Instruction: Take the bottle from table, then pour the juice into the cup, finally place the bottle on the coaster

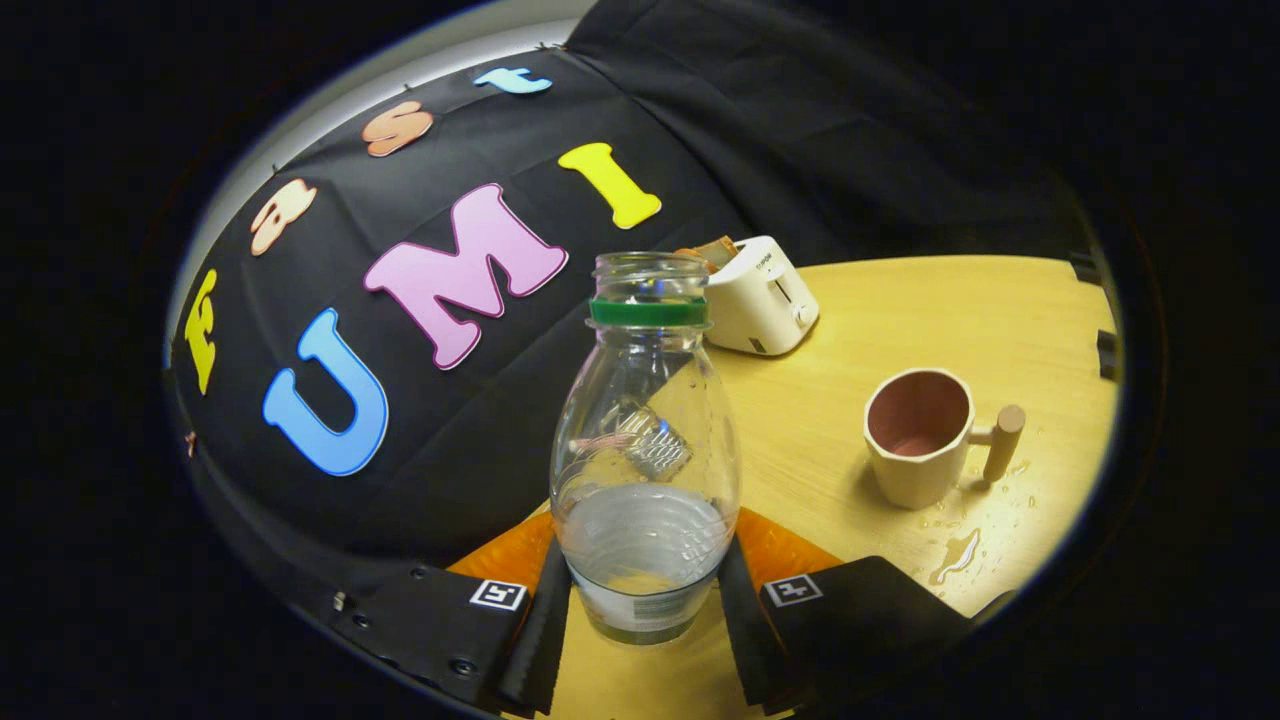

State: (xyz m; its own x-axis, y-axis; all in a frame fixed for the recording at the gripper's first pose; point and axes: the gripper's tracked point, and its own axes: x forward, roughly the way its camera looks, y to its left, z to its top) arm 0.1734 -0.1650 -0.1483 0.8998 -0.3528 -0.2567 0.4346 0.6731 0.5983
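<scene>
Between tool (645,600) fingers, clear plastic bottle (645,450) sitting upright, cap off, green neck ring, little liquid low inside. Fingers pressing both sides of its base, clamped on it. Orange coaster (790,550) lying directly behind bottle base, likely being lined up for set-down. Cup (920,435) standing well off to side on surface (960,310), droplets beside it suggesting pour done. Toaster (760,295) sitting beyond.

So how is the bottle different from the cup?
The bottle is clear, so you see through it; the cup is solid cream outside and pinkish inside. The bottle is tall with a narrow neck and green ring; the cup is short, wide, with a handle. The gripper fingers squeeze the bottle; the cup stands free. Both are open-topped.
</scene>
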